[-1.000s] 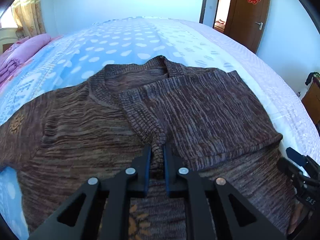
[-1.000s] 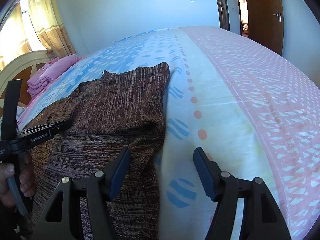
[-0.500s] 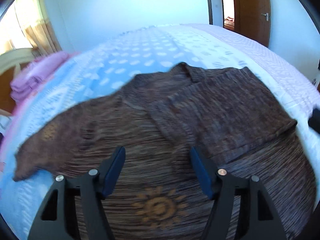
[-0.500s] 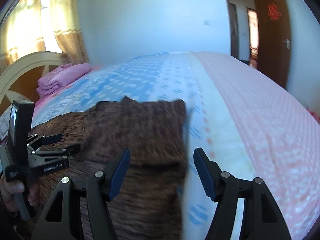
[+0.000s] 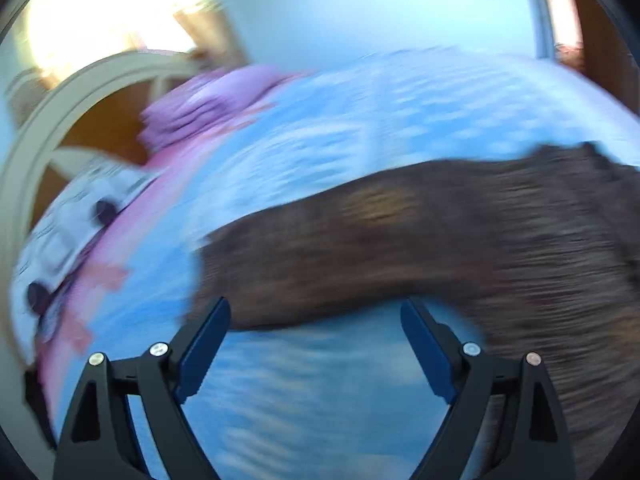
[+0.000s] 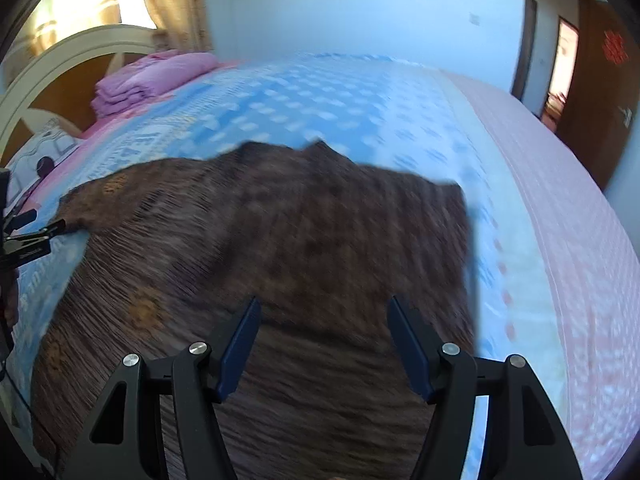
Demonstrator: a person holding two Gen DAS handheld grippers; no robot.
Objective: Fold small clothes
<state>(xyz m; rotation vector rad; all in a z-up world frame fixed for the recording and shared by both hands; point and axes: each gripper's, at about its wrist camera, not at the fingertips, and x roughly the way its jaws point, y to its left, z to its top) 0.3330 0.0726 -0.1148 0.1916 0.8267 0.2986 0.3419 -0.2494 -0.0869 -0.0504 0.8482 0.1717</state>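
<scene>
Sweater (image 6: 280,248), brown, lies spread on the blue-and-pink bed (image 6: 540,208), its sleeve apparently reaching toward folded pink bedding (image 6: 152,76) by the headboard (image 6: 52,68), both claws (image 5: 316,344) (image 6: 324,344) spread, the left's jaws having just opened, empty.

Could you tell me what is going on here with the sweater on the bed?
A person with a gripper in each hand is folding a brown knit sweater spread on the bed. One sleeve is already folded across the body; the other sleeve is spread flat on the cover. The left gripper, jaws just opened, is empty near that sleeve's end. The right gripper hovers open over the body.
</scene>
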